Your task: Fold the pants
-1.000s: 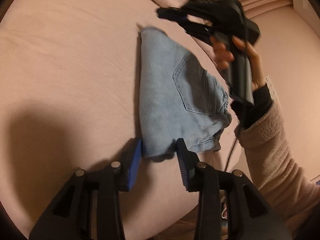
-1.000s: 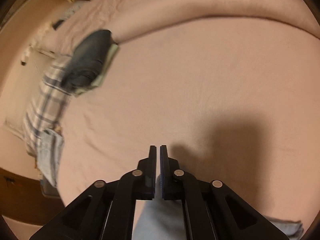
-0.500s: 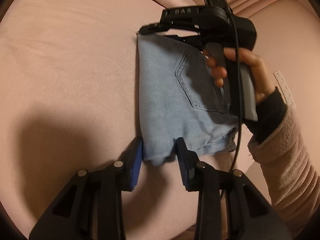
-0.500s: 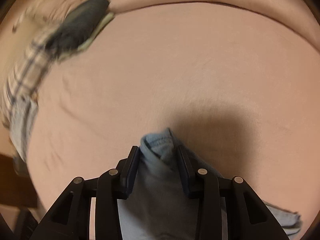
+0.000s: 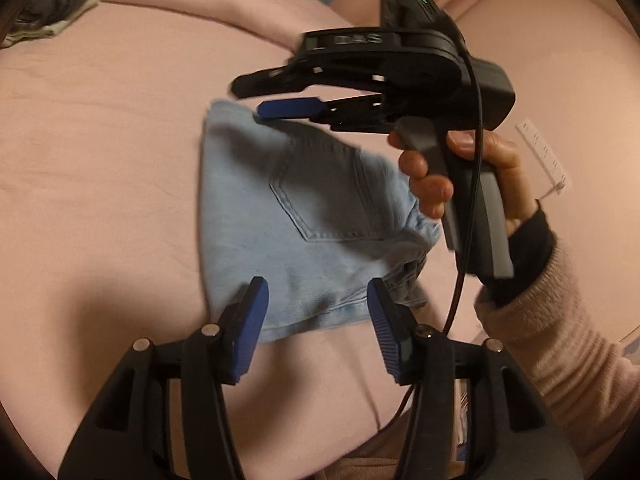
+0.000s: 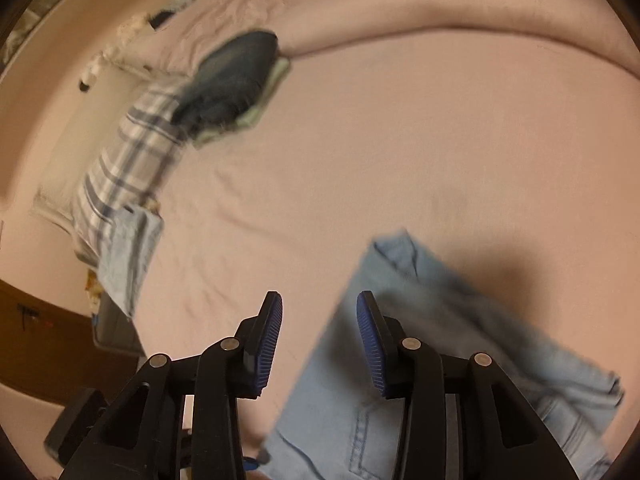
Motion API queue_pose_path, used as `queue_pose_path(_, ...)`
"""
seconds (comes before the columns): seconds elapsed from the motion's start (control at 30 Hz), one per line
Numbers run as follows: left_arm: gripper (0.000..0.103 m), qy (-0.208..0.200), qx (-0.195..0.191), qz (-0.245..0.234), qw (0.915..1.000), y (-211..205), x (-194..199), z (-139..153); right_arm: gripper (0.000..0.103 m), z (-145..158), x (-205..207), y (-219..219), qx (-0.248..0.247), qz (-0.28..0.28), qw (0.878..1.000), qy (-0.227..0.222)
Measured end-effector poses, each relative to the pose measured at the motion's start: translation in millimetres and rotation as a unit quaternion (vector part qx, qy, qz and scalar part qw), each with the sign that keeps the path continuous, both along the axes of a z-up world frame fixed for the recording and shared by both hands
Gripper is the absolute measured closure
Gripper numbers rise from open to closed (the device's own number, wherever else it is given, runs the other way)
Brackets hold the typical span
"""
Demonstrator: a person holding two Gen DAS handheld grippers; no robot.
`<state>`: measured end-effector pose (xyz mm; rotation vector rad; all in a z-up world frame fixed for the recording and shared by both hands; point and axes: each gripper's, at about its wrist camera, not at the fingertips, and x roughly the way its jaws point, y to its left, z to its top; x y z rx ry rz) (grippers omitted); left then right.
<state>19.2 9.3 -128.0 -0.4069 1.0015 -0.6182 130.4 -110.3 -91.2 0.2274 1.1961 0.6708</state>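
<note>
left tongs (image 5: pixel 316 300) spread wide over folded jeans (image 5: pixel 304 220) on bed (image 5: pixel 100 140); right tongs (image 6: pixel 319 320) level above, parted, holding nothing.

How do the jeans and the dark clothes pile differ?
The jeans are light blue; the dark pile is navy. The jeans lie flat by the open grippers, left and right; the pile is bunched far off, overlapping plaid fabric. Both rest on the pink bed.
</note>
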Motion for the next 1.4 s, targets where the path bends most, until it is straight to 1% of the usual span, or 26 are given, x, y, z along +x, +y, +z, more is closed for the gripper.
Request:
queue_pose_path(0.07, 0.052, 0.015, 0.015, -0.002, 0.9998, -8.6, 8.6, -12.2, 0.064, -24.5, 2.2, 1.4, -0.008, -0.012, 0.999, 0.03)
queue_pose_path(0.1, 0.052, 0.022, 0.019, -0.001, 0.9996, -10.0, 11.7, -16.0, 0.078, -35.5, 5.1, -0.8, -0.013, -0.017, 0.999, 0.039)
queue_pose_path(0.13, 0.053, 0.03, 0.023, 0.0, 0.9993, -11.1, 16.1, -19.3, 0.096, -46.0, 7.8, -6.1, -0.024, -0.029, 0.999, 0.037)
queue_pose_path(0.17, 0.052, 0.035, 0.023, 0.001, 0.9991, -11.0, 19.4, -19.2, 0.099, -49.9, 9.3, -10.7, -0.017, -0.039, 0.998, 0.04)
queue_pose_path(0.23, 0.052, 0.047, 0.021, 0.002, 0.9987, -11.9, 24.6, -13.5, 0.099, -45.5, 9.0, -22.0, 0.024, -0.054, 0.997, 0.049)
queue_pose_path(0.27, 0.052, 0.044, 0.026, 0.0, 0.9987, -11.8, 25.8, -9.4, 0.098, -40.9, 6.0, -25.9, 0.032, -0.057, 0.997, 0.048)
queue_pose_path(0.3, 0.052, 0.032, 0.039, 0.0, 0.9987, -11.4, 25.1, -2.4, 0.094, -35.7, 1.6, -29.5, 0.037, -0.056, 0.997, 0.044)
queue_pose_path(0.33, 0.052, 0.022, 0.046, 0.002, 0.9987, -10.0, 24.2, 2.5, 0.085, -25.6, -7.6, -34.6, 0.05, -0.058, 0.997, 0.031)
queue_pose_path(0.4, 0.047, 0.005, 0.051, 0.007, 0.9987, -5.3, 24.8, 11.2, 0.07, -9.8, -23.3, -49.1, 0.08, -0.063, 0.995, 0.011)
queue_pose_path(0.43, 0.045, -0.003, 0.049, 0.012, 0.9987, -3.1, 25.7, 15.6, 0.069, -1.5, -32.0, -59.3, 0.09, -0.071, 0.993, 0.001)
queue_pose_path(0.53, 0.042, -0.014, 0.053, 0.013, 0.9984, 0.1, 31.8, 20.1, 0.069, 11.8, -57.9, -97.9, 0.105, -0.108, 0.989, -0.017)
queue_pose_path(0.63, 0.042, -0.013, 0.073, 0.007, 0.9973, -7.0, 39.8, 14.8, 0.069, 3.7, -85.1, -134.4, 0.063, -0.151, 0.986, -0.017)
queue_pose_path(0.7, 0.042, -0.004, 0.093, 0.002, 0.9957, -21.7, 47.7, 5.8, 0.07, -7.4, -101.6, -143.9, 0.06, -0.148, 0.987, -0.019)
queue_pose_path(0.73, 0.042, 0.005, 0.103, -0.002, 0.9946, -27.4, 52.3, -2.6, 0.074, -16.6, -107.0, -145.0, 0.049, -0.147, 0.988, -0.016)
queue_pose_path(0.8, 0.042, 0.014, 0.118, -0.004, 0.9929, -36.1, 57.8, -14.4, 0.086, -28.8, -111.7, -145.4, 0.021, -0.145, 0.988, -0.038)
queue_pose_path(0.87, 0.042, 0.007, 0.126, -0.003, 0.992, -38.5, 59.5, -12.6, 0.088, -33.2, -111.8, -148.5, 0.042, -0.159, 0.985, -0.043)
queue_pose_path(0.97, 0.042, 0.006, 0.121, 0.003, 0.9927, -35.5, 56.0, -1.5, 0.087, -30.7, -113.3, -171.2, 0.108, -0.178, 0.978, -0.021)
queue_pose_path(1.0, 0.039, -0.001, 0.119, 0.006, 0.9929, -30.2, 52.9, 4.9, 0.08, -27.5, -117.2, -176.3, 0.124, -0.183, 0.975, -0.019)
queue_pose_path(1.03, 0.035, -0.006, 0.12, 0.01, 0.9927, -29.0, 48.8, 7.8, 0.063, -22.8, -122.4, -181.5, 0.143, -0.189, 0.971, -0.023)
queue_pose_path(1.07, 0.026, -0.01, 0.119, 0.022, 0.9926, -21.2, 46.6, 11.7, 0.055, -17.9, -129.2, -188.2, 0.167, -0.198, 0.966, -0.028)
queue_pose_path(1.1, 0.022, -0.011, 0.116, 0.03, 0.9928, -16.3, 45.6, 9.4, 0.042, -15.0, -135.6, -194.2, 0.187, -0.206, 0.96, -0.029)
queue_pose_path(1.13, 0.018, -0.011, 0.106, 0.045, 0.9933, -6.3, 45.0, 9.7, 0.037, -13.5, -143.3, -200.4, 0.198, -0.216, 0.956, -0.029)
queue_pose_path(1.23, 0.018, 0.016, 0.072, 0.079, 0.9941, 18.9, 49.8, 1.1, 0.037, -21.0, -153.8, -208.1, 0.203, -0.228, 0.952, -0.021)
queue_pose_path(1.3, 0.018, 0.041, 0.055, 0.098, 0.9928, 31.2, 46.9, -3.4, 0.036, -31.9, -157.2, -214.5, 0.18, -0.249, 0.952, -0.004)
queue_pose_path(1.33, 0.018, 0.053, 0.044, 0.104, 0.9922, 36.5, 48.1, -8.3, 0.035, -35.8, -157.2, -214.8, 0.173, -0.257, 0.951, 0.004)
queue_pose_path(1.4, 0.018, 0.07, 0.021, 0.104, 0.9919, 49.5, 39.8, -15.7, 0.035, -49.3, -158.8, -219.9, 0.187, -0.268, 0.945, 0.025)
